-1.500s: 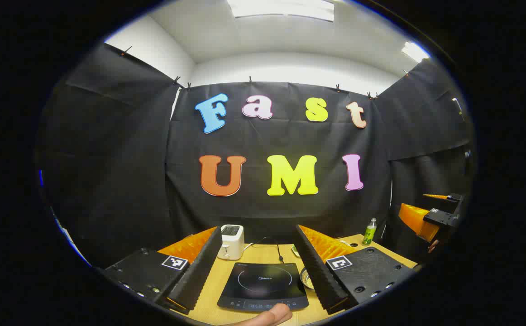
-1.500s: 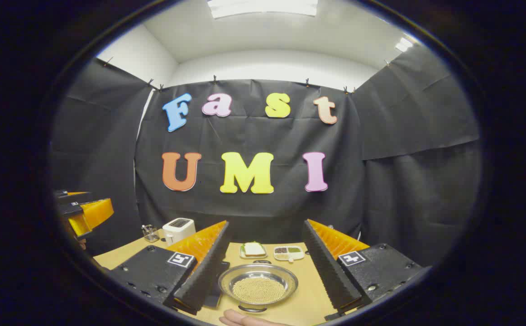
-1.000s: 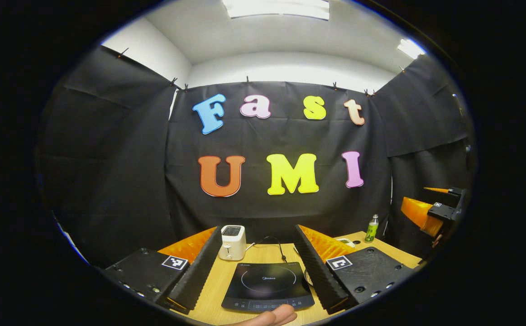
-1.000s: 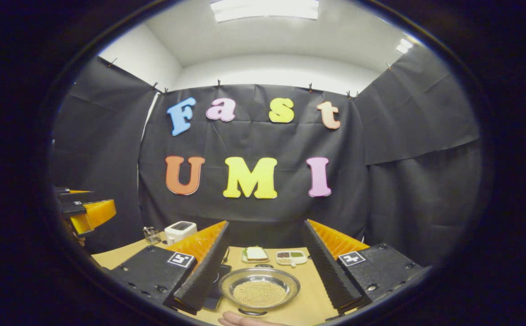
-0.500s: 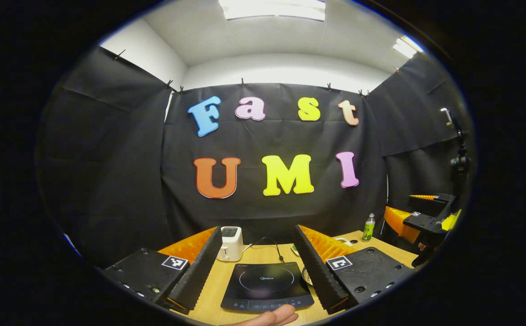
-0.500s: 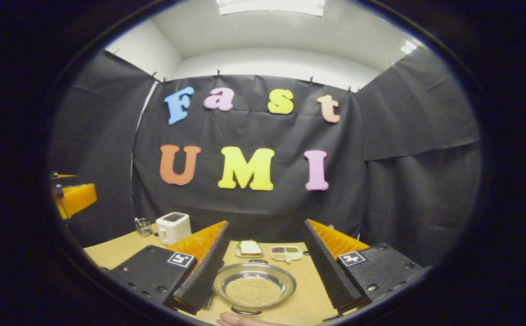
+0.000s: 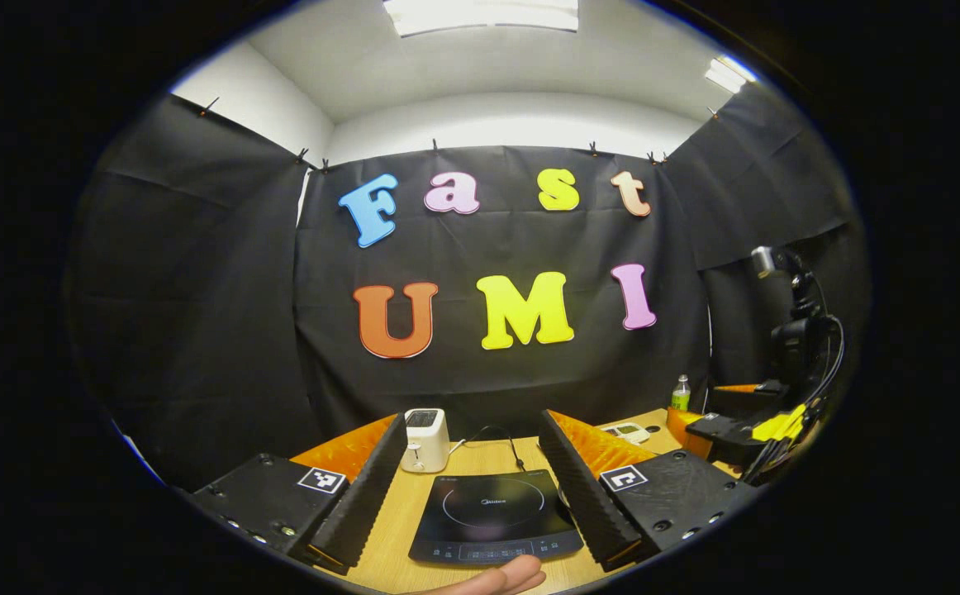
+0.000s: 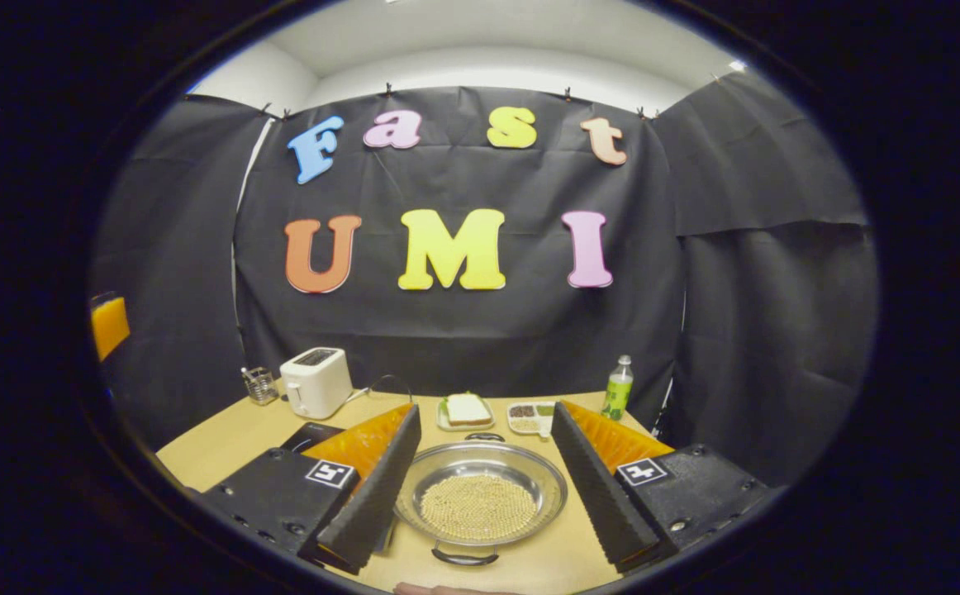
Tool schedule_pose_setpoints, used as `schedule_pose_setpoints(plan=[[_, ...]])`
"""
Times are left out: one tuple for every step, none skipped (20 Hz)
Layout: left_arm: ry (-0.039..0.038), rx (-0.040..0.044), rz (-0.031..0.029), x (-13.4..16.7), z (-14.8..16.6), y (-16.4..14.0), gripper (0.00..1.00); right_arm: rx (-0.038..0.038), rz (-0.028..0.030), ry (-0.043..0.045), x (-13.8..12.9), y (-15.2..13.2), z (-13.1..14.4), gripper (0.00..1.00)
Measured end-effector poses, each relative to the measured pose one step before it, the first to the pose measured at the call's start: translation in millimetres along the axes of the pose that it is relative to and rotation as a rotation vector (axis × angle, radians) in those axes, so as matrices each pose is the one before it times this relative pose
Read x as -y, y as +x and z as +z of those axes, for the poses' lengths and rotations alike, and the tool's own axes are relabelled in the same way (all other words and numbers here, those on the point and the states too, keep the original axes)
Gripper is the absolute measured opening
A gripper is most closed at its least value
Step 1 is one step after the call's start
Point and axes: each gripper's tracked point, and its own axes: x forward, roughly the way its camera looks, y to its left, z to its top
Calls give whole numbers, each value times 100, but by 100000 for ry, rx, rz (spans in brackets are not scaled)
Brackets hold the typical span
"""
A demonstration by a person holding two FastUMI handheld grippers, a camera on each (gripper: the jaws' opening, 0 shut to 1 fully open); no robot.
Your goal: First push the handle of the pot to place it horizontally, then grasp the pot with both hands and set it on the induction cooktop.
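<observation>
While both pairs of fingers stand wide apart and hold nothing, the left gripper (image 7: 472, 496) hangs over the flat black induction cooktop (image 7: 492, 516), lower centre of the left gripper view. The right gripper (image 8: 484, 483) frames the shallow round steel pot (image 8: 480, 492) of small yellowish beads, resting on the pale wooden counter (image 8: 224, 442), handles front and back. A white toaster (image 8: 316, 381) stands at left.

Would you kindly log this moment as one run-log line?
left gripper: open, over cooktop | right gripper: open, pot between fingers, untouched | pot beside cooktop
</observation>
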Motion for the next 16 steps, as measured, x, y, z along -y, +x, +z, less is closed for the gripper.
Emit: schedule_pose_setpoints(plan=[[-919, 377, 741, -127, 154, -152, 96, -3089, 398, -351, -234, 693, -1182, 100], [-1155, 456, 484, -134, 133, -135, 96, -3405, 690, 31, -266, 767, -1171, 96], [-1177, 563, -185, 86, 208, -27, 96, -4546, 675, 895, -205, 707, -1422, 95], [-318, 726, -1002, 302, 99, -23, 96, -4316, 1700, 1986, -458, 643, -1131, 89], [812, 567, -794, 196, 64, 26, 96, -4556, 2150, 1625, -696, 722, -1286, 84], [1325, -96, -6, 35, -206, -149, 96, -4449, 1491, 860, -410, 565, -1233, 81], [1052, -460, 282, 44, -292, -107, 96, -3898, 598, 371, -86, 507, -1276, 71], [257, -197, 6, 121, -180, -55, 96, -3079, 1435, -197, -493, 492, -869, 69], [-443, -184, -342, 202, -72, 119, 96, -3212, 2149, -627, -775, 527, -979, 53], [-1432, -181, -27, 106, 10, -75, 96, -4060, 2778, 495, -755, 469, -991, 44], [-1362, 282, -348, 121, 44, 15, 96, -5171, 2891, 1309, -689, 571, -1279, 26], [-465, 336, -606, 120, 51, -81, 96, -5012, 3063, 34, -826, 537, -1176, 20], [133, 352, -312, -54, -45, -110, 96, -3287, 1050, -503, -413, 312, -972, 12], [355, -92, 20, -112, -141, 17, 96, -2414, -685, -1259, -4, 666, -648, 8], [340, -291, -9, 19, -195, -53, 96, -2379, 652, -1165, -193, 0, -776, 4], [112, -265, 47, -70, -164, -41, 96, -2787, 440, -1187, -189, 434, -869, 4]])
